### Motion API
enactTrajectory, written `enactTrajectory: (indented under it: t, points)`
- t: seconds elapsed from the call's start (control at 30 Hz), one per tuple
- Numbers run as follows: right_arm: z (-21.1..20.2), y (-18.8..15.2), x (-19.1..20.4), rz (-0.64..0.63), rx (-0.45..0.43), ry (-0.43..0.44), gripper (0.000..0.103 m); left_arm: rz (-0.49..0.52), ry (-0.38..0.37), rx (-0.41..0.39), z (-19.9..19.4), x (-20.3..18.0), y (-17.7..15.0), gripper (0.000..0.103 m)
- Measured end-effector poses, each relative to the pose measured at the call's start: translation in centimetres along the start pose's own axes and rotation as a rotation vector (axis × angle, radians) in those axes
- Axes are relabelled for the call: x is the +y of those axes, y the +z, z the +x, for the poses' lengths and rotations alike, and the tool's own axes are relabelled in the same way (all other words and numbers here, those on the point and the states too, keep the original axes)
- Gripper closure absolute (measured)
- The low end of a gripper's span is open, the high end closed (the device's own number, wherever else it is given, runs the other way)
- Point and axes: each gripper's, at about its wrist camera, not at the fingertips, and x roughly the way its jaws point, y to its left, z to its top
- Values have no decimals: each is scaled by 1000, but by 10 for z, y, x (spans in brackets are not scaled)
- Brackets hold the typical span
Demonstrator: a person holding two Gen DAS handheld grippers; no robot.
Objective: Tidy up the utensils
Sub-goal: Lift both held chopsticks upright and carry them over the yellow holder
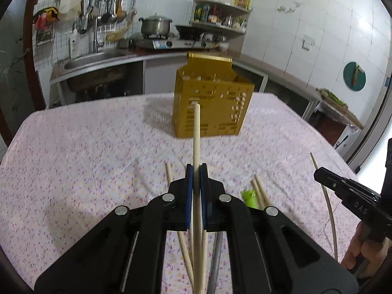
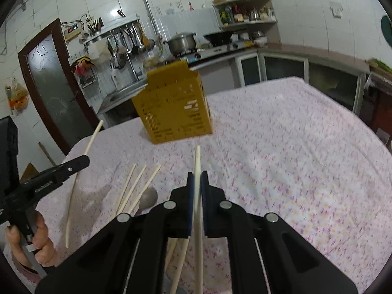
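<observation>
There are two grippers, and each one holds one chopstick. The left gripper (image 1: 196,171) has its jaws pinching a chopstick (image 1: 196,134) that sticks straight out past the jaws toward the one yellow holder (image 1: 210,103). The right gripper (image 2: 197,178) has its jaws pinching another chopstick (image 2: 198,164), which also points ahead. The holder stands on the bench (image 1: 85,159), well ahead of both pairs of jaws, and its walls are full of small holes. The bench has a pink flowery cloth on it. In the right wrist view, three loose chopsticks (image 2: 137,183) lie on the cloth just left of the jaws, close together like a fan. One gray spoon (image 2: 148,197) lies beside them, touching or nearly touching; I cannot tell which. In the left wrist view, one green thing (image 1: 250,197) lies just right of the jaws, next to two of the chopsticks. What it is I cannot tell. More sticks lie under the left jaws, partly hidden.
</observation>
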Motion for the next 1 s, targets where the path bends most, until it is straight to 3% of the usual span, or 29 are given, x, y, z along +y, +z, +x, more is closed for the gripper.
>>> enactTrajectory:
  t: [0.43,0.6,0.73,0.87,1.0]
  points:
    - [11,13,-1,-4,-23,24,97,-25,-60,1,10,-2,15,99]
    - [11,25,0,-9,-60,55,97,-15,-93,-49,4,-6,24,98]
    - [1,46,0,-10,-157,112,97,2,-135,-185,-12,-8,43,99]
    - [-20,71,11,-66,-324,149,97,13,-144,-364,-32,-11,62,99]
    - [-34,97,24,-127,-489,182,97,25,-132,-487,-42,-18,82,98]
